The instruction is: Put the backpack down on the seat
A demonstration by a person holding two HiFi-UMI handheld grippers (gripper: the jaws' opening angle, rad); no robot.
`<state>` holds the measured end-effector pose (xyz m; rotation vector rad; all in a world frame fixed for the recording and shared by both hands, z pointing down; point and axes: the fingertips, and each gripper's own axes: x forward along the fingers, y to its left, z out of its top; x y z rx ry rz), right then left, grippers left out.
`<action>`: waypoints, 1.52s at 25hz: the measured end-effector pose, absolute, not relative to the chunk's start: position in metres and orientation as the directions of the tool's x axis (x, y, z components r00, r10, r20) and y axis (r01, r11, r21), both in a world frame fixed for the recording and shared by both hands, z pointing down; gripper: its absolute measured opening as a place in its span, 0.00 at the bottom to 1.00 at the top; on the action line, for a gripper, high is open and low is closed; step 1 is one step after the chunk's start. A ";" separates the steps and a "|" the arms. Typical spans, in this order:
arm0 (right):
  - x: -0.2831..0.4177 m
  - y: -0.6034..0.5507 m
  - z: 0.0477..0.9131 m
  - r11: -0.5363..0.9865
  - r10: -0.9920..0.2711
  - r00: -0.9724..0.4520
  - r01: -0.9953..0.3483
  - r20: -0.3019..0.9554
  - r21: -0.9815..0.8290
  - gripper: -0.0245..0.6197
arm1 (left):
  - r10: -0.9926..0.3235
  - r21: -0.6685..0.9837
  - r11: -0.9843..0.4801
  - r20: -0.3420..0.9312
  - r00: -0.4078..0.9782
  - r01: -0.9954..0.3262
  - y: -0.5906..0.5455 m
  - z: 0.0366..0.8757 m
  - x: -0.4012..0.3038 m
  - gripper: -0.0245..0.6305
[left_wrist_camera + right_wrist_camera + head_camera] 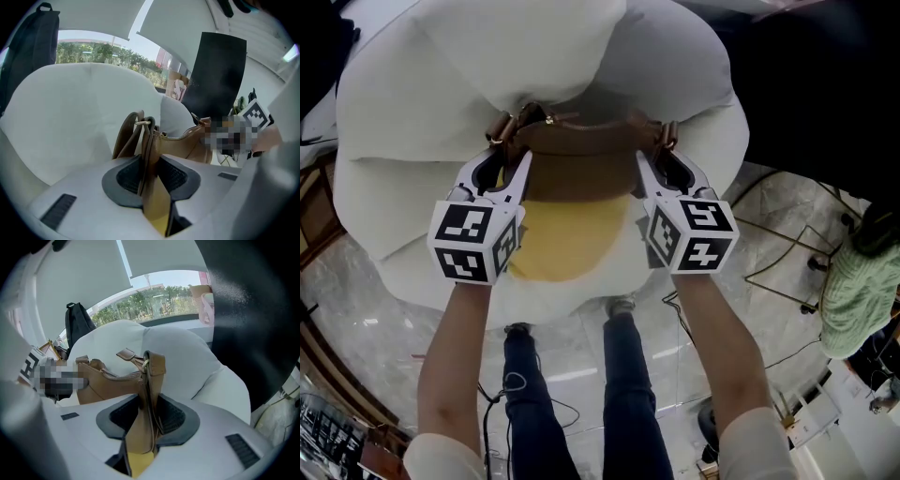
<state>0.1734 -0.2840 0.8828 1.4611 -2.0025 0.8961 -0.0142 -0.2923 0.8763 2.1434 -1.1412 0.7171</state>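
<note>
The backpack (581,150) is a tan leather bag with a zip top. It hangs between my two grippers, just above the seat of a puffy white armchair (403,122) with a yellow cushion (567,239). My left gripper (508,157) is shut on the strap at the bag's left end, by a metal ring (143,123). In the left gripper view the pads (129,178) pinch that strap (149,154). My right gripper (661,159) is shut on the strap at the right end (150,380). The bag's body (110,385) stretches away from it.
The chair's tall white back (75,108) curves behind the bag. A black bag (77,322) hangs beyond the chair. My legs (581,394) stand on a marble floor with cables (520,394). A wire frame (787,262) and something in green cloth (862,281) are at the right.
</note>
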 end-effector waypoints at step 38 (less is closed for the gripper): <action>0.179 -0.291 0.870 0.158 -0.690 -0.163 -0.985 0.706 -0.073 0.30 | -0.579 0.266 -0.307 0.710 0.401 -0.914 -0.300 0.886 -0.063 0.24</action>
